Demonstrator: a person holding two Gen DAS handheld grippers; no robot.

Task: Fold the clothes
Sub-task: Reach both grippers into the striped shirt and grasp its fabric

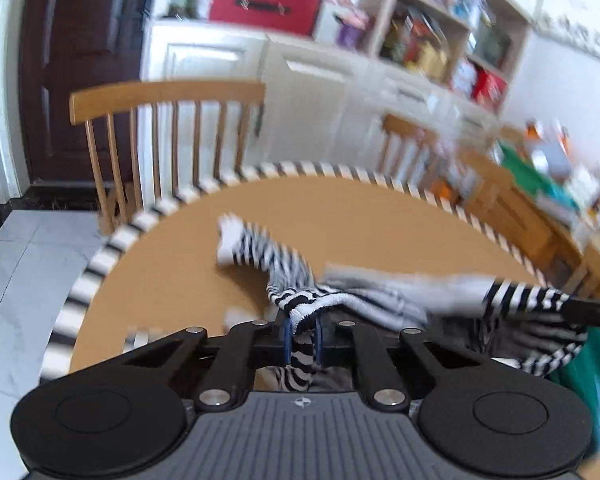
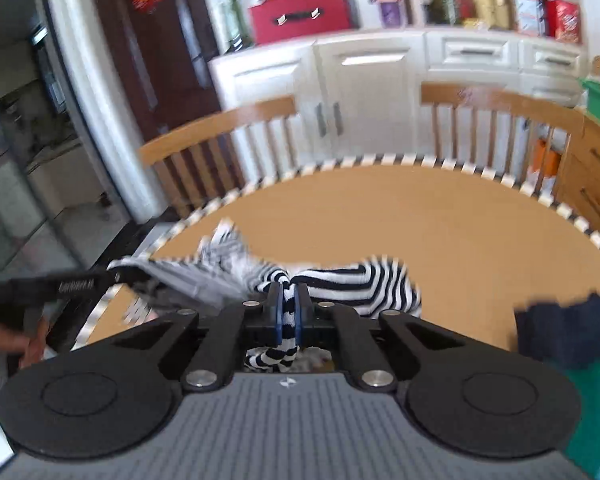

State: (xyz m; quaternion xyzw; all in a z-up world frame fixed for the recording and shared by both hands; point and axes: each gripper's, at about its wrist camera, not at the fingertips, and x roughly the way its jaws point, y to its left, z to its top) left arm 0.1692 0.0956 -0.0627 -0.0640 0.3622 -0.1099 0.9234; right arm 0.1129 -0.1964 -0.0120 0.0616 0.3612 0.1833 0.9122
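From the left wrist, the left gripper (image 1: 302,336) is clamped on a bunched fold of the black-and-white striped garment (image 1: 284,264), which trails toward the middle of the round table (image 1: 380,216); 2 wooden chairs (image 1: 168,120) stand past its far edge. From the right wrist, the right gripper (image 2: 287,312) pinches the same garment near the table's near edge, with a dark blue cloth (image 2: 564,328) lying at the right.

No words, brands or numbers can be read; print on the boxes (image 2: 546,16) on the shelf is too blurred.
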